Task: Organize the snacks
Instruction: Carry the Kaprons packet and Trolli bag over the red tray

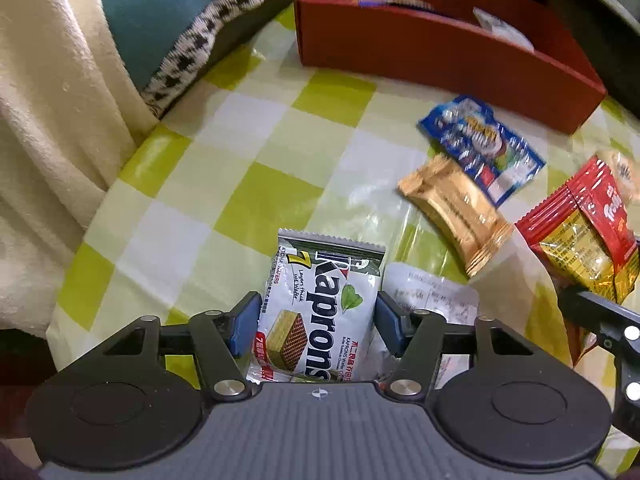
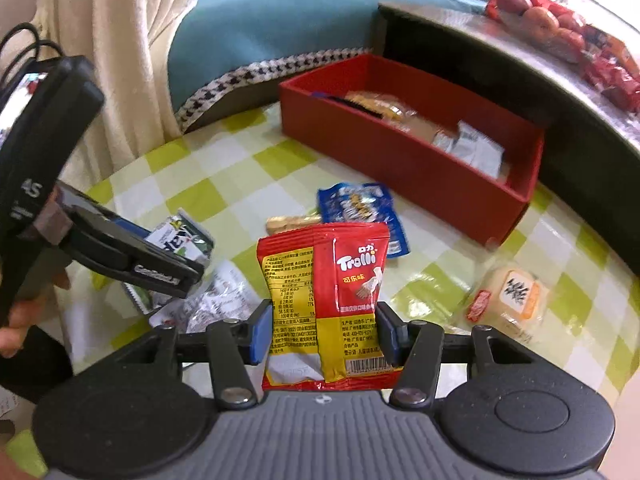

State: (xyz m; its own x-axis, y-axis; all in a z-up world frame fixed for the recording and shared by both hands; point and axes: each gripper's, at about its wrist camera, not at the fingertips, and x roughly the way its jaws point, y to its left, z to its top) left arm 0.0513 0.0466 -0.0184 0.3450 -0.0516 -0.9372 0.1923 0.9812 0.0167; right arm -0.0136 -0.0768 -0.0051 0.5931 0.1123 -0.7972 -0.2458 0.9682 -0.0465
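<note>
My left gripper [image 1: 318, 326] is shut on a white and green Kaprons wafer packet [image 1: 320, 308], held just above the checked tablecloth; it also shows in the right wrist view [image 2: 182, 240]. My right gripper [image 2: 322, 330] is shut on a red and yellow Trolli gummy packet [image 2: 328, 300], held upright; the packet also shows in the left wrist view [image 1: 580, 236]. The red box [image 2: 404, 160] stands at the back with several snacks inside. A blue packet [image 1: 482, 144] and a gold packet [image 1: 456, 212] lie in front of the box.
A white crumpled wrapper [image 2: 218, 300] lies under the left gripper. A pale yellow packet [image 2: 510, 296] lies at the right. A cream blanket [image 1: 52, 120] and a teal sofa [image 2: 260, 28] border the table's left. A dark raised shelf [image 2: 520, 44] holds red bags behind the box.
</note>
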